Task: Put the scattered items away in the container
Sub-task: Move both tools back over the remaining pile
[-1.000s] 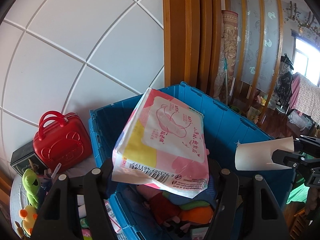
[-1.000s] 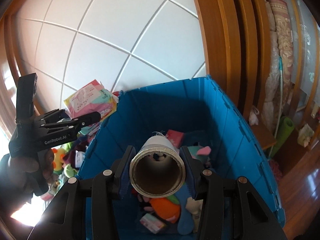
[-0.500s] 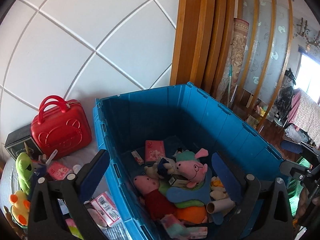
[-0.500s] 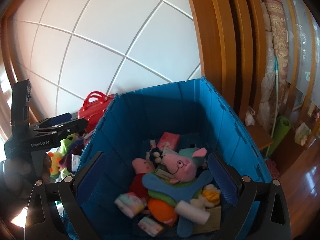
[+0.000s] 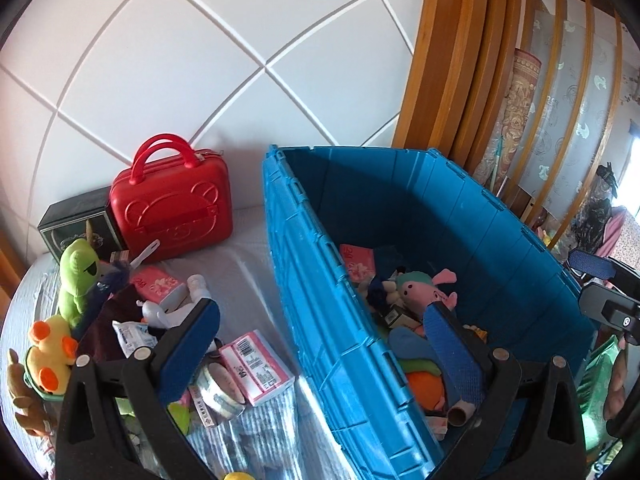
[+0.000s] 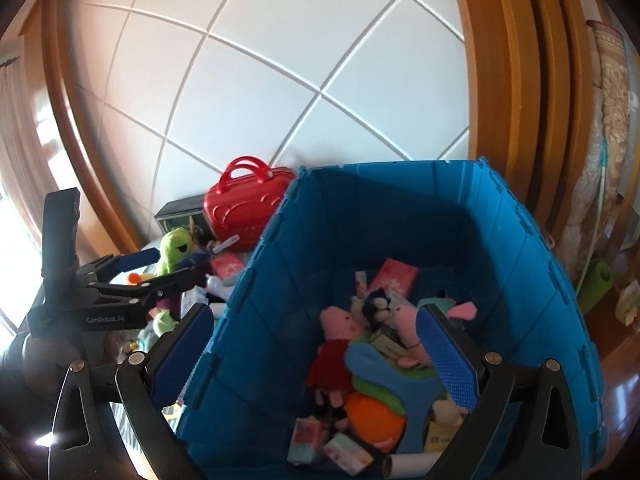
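Observation:
The blue bin holds pig plushes, a pink pack, a pastel pack and a cardboard tube. My left gripper is open and empty, straddling the bin's left wall. It also shows at the left of the right wrist view, left gripper. My right gripper is open and empty above the bin's left half. Scattered on the white cloth lie a pink barcode box, a tape roll, a green plush and a yellow duck.
A red case and a black box stand against the white panelled wall behind the scattered things. Wooden posts rise behind the bin. A hand holds the left gripper at the left edge of the right wrist view.
Both grippers opened. The left let go of the pink pad pack and the right let go of the cardboard tube, which now lies in the bin. Both views swung left toward the scattered items.

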{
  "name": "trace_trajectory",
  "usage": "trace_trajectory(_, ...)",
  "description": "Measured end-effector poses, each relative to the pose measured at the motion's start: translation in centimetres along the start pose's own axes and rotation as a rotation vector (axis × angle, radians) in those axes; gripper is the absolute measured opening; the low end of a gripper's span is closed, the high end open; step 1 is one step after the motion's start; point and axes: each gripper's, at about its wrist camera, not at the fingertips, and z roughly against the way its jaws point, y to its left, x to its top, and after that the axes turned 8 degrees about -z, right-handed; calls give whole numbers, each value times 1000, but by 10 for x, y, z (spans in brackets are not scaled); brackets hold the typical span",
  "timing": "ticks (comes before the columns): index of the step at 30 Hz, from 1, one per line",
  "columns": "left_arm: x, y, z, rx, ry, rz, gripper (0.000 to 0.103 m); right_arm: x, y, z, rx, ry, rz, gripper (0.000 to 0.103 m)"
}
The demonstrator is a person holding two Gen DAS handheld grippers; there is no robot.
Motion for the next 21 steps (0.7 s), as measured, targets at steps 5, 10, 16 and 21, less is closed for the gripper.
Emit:
trace_trajectory(5,-27,42,14,38,16,66,103,-2,42,-14,41,22,62,103)
trace_trajectory(10,-56,87,26,68,43,131,103,-7,83,-31,73,47,108,103)
trace_trajectory(16,-94,143,43,107,69,195,103,-18,136,-54,97,84,155,103)
trace_trajectory(21,-128,192,55,146,104,228,103,-29,179,-80,108,121,185,103)
